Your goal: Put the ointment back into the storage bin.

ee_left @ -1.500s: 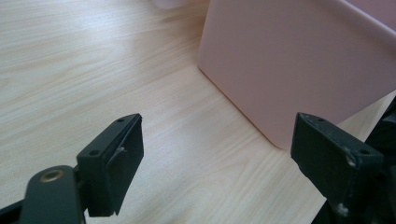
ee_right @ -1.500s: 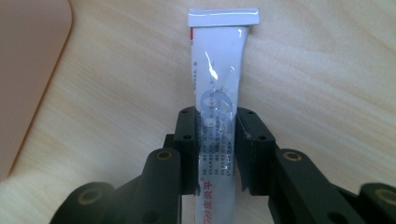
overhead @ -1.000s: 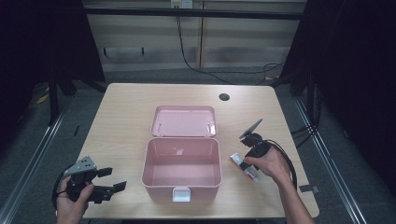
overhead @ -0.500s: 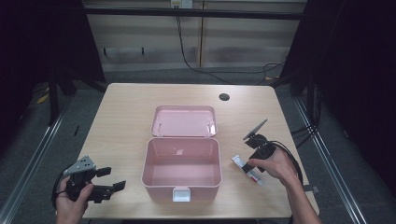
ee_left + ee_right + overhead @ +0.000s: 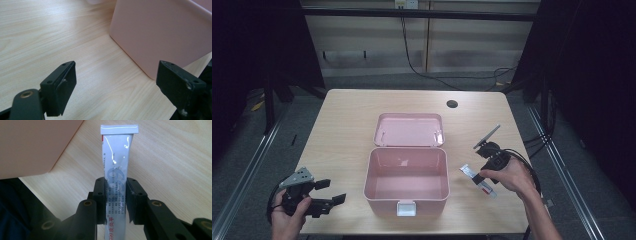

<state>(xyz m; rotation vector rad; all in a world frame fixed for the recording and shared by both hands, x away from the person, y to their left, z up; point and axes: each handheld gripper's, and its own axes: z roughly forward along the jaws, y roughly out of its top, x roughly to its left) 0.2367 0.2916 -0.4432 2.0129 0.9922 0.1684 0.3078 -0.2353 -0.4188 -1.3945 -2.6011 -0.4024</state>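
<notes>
**Tube clamped beside open box**

Bench (image 5: 342, 125) bare beneath both grippers. Pink box (image 5: 407, 175), lid open, just ahead of left fingers (image 5: 62, 85) and off to one side of right fingers (image 5: 100, 192). Left gripper (image 5: 324, 192) spread wide, holding nothing. Right gripper (image 5: 116, 200) clamped on white tube (image 5: 117, 162), crimped end jutting past fingertips.
</notes>
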